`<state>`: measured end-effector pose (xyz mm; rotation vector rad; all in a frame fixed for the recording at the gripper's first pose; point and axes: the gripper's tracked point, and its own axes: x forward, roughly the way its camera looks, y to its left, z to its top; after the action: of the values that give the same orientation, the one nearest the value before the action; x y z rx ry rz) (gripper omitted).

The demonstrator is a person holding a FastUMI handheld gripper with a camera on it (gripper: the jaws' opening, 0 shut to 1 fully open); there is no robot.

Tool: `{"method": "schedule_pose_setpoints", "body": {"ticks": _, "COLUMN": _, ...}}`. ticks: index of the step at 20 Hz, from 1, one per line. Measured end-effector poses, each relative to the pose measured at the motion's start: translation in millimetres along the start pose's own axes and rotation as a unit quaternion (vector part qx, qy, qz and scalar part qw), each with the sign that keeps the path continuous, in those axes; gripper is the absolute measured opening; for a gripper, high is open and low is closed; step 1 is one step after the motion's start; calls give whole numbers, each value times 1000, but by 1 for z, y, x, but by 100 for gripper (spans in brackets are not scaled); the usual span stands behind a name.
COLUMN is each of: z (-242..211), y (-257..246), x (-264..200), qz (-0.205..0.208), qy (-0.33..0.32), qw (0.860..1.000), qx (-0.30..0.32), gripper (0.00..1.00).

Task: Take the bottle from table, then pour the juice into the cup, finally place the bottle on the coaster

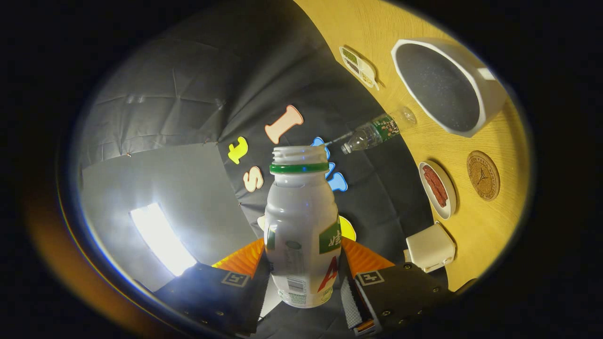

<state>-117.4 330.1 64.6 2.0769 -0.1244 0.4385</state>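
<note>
My gripper (301, 266) is shut on a white juice bottle (301, 226) with a green neck ring and an uncapped mouth. Both fingers press on its lower body, one on each side. The view is rolled, so the wooden table (476, 226) stands on edge beside the bottle, and the bottle's mouth points toward the booth wall. A white cup (431, 247) sits at the table's edge, close beside one finger (362, 261). The round cork coaster (483, 175) lies farther onto the table, beyond the cup.
A small white dish with red pieces (438, 189) lies between the cup and the coaster. A clear plastic bottle (377, 132) lies on its side at the table's edge. Past it are a large white tray with a grey inside (490, 94) and a small printed packet (359, 67).
</note>
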Motion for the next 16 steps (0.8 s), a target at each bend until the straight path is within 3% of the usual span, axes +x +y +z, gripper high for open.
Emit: {"method": "schedule_pose_setpoints", "body": {"ticks": 16, "z": 7, "y": 7, "x": -3, "qz": 7, "qy": -22, "qw": 1000, "qx": 19, "gripper": 68}}
